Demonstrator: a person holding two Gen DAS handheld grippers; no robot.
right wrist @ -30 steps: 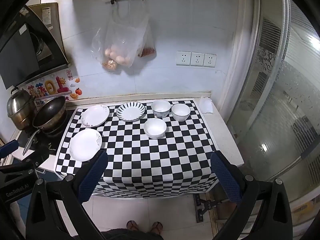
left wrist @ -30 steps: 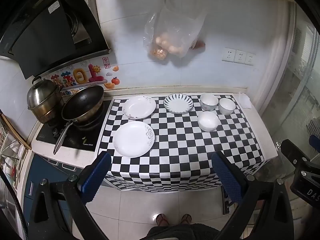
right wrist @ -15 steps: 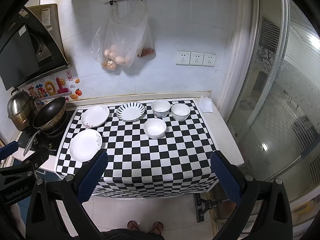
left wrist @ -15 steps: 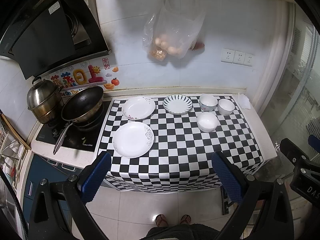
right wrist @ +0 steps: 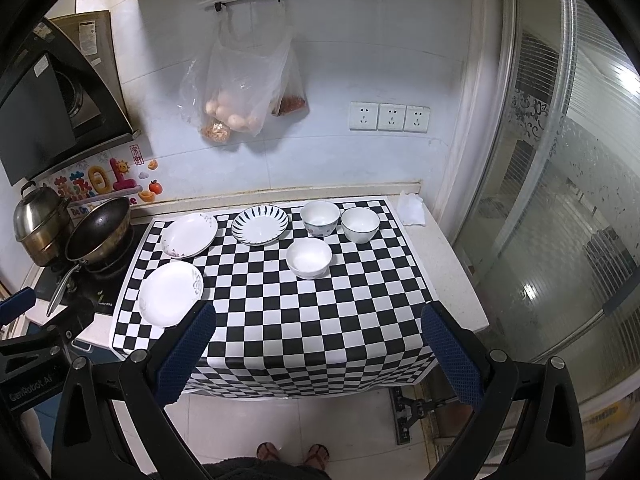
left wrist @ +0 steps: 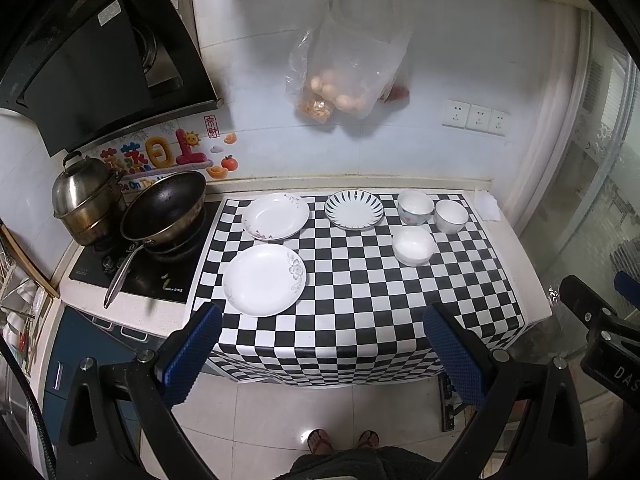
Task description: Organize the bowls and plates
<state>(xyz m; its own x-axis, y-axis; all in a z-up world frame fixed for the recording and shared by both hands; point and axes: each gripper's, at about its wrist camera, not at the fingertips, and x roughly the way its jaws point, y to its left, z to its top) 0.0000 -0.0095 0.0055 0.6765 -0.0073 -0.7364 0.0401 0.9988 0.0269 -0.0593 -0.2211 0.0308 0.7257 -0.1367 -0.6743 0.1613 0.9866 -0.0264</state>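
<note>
**Fingers wide and empty above the tabletop, stacking not yet begun**

Left wrist view: fingers (left wrist: 192,354) of the left gripper (left wrist: 320,354) are spread wide with nothing held, well short of the tabletop (left wrist: 400,312). A flowered plate (left wrist: 264,279) lies nearest its front left corner, a second plate (left wrist: 276,216) and a striped plate (left wrist: 353,210) along the back edge. The nearest plate is best taken by its rim and lifted level.

Right wrist view: the right gripper (right wrist: 318,354) is likewise open and empty. Three bowls (right wrist: 309,257) (right wrist: 320,218) (right wrist: 360,224) are clustered toward the back right corner, near one another; nesting should be done gently, rims kept level.
</note>
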